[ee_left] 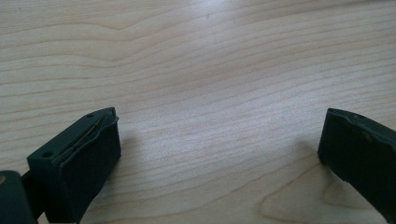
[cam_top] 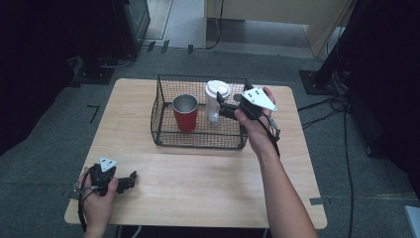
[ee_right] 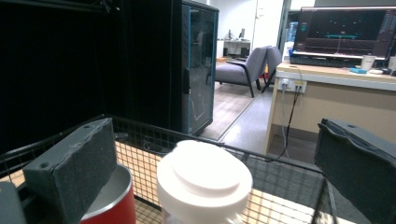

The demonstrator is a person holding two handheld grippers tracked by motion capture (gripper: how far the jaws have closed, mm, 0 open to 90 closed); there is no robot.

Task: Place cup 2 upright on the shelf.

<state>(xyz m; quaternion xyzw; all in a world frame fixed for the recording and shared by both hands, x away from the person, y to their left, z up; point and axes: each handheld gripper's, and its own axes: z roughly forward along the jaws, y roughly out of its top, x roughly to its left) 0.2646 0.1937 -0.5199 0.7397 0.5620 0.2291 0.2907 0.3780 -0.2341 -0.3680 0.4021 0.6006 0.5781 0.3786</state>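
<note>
A black wire basket (cam_top: pixel 163 136) stands at the back middle of the wooden table (cam_top: pixel 208 188). Inside it stand a red cup with a metal rim (cam_top: pixel 185 113) and a clear cup with a white lid (cam_top: pixel 216 101). My right gripper (cam_top: pixel 221 105) hovers over the basket's right side, open, its jaws on either side of the white lid (ee_right: pixel 204 179) without touching it. The red cup (ee_right: pixel 112 205) shows to the lid's left. My left gripper (cam_top: pixel 130 179) rests on the table's front left corner, open, with bare wood (ee_left: pixel 205 102) between its jaws.
A dark cabinet (ee_right: pixel 191 65), chairs and a desk with a monitor (ee_right: pixel 345 32) lie beyond the table. Cables and stand bases (cam_top: pixel 322 82) sit on the floor to the right. The table's front half is bare wood.
</note>
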